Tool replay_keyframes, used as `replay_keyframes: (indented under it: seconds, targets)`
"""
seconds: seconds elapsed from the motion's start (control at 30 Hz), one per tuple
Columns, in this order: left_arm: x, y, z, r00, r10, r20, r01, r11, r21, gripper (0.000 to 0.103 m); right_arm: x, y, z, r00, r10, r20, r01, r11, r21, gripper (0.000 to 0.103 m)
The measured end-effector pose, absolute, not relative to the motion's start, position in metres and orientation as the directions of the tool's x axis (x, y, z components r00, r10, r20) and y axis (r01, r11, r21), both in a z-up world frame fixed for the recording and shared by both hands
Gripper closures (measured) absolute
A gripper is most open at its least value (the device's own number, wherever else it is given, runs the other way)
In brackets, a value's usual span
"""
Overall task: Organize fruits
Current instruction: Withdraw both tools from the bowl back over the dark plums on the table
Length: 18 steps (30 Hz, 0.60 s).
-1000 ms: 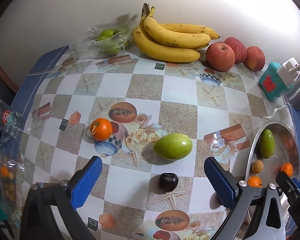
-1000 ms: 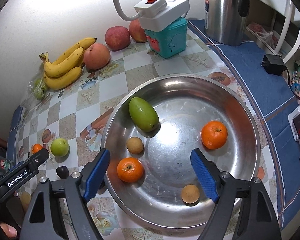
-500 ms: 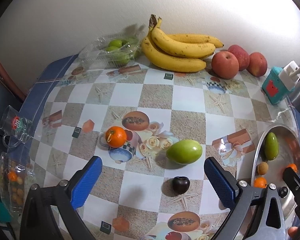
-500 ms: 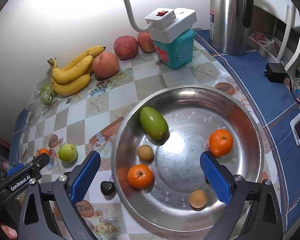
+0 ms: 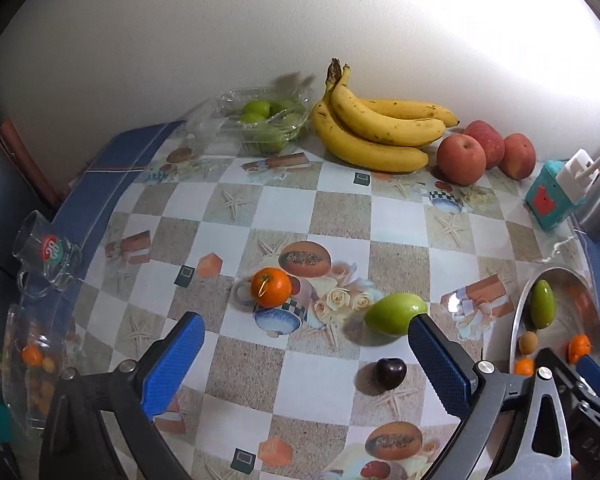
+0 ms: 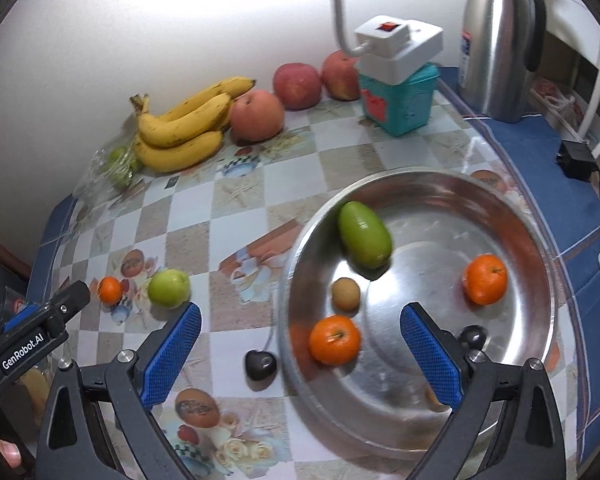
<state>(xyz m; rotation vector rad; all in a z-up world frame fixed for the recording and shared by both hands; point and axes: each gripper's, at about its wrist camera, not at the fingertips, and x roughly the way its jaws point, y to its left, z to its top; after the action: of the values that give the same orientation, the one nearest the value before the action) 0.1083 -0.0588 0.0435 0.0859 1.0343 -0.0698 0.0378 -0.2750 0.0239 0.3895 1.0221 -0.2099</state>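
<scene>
Hovering over the middle of the table, the left gripper (image 5: 300, 348) has its blue pads spread wide with nothing between them; the right gripper (image 6: 300, 344) is likewise released and empty, poised above the near rim of the metal bowl (image 6: 540, 280).

Fruit not yet in the bowl: a small orange (image 5: 271, 287), a green apple (image 5: 396, 314) and a dark cherry (image 5: 390, 372), all loose mid-table, the cherry nearest the front edge and close beside the bowl. Bananas (image 5: 376, 132), three red apples (image 5: 460, 159) and a clear pack of green fruit (image 5: 266, 124) sit along the back edge by the wall.

In the bowl: a long green fruit (image 6: 364, 240), two oranges (image 6: 334, 340), a small tan fruit (image 6: 345, 295); other items behind the right pad are unclear.

Judgement: next pick is probably the green apple or the cherry, left side. To do it well, centre the fruit between the pads, come down until the pads bracket its widest part, and close gently.

Materials: the apple is smooth, waxy and round and may roll on the glossy checked tablecloth (image 5: 340, 216). The cherry is small, slick and soft, so use light pressure. The orange peel is dimpled and should grip better. The bowl is polished steel with a sloped wall; release low so fruit does not roll or bounce.
</scene>
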Motion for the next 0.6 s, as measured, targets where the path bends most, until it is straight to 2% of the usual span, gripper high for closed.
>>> replay_keyframes:
  seconds: [0.2,0.47,0.6]
  targets:
    - [0.106,-0.045,0.044,0.525,-0.020,-0.851,0.103,0.994,0.041,0.000,0.046,-0.246,0.019,0.488,-0.004,-0.873,0.284,0.946,0.155,0.003]
    - [0.108,-0.031,0.047,0.526,-0.060,-0.848,0.087,0.996,-0.017,0.000,0.048,-0.215,0.023,0.528,0.099,-0.844,0.187,0.955,0.229,0.003]
    - [0.111,-0.035,0.037,0.463,-0.092,-0.882,0.110,0.993,-0.046,0.000,0.050,-0.202,0.016,0.495,0.116,-0.861,0.168,0.960,0.226,0.003]
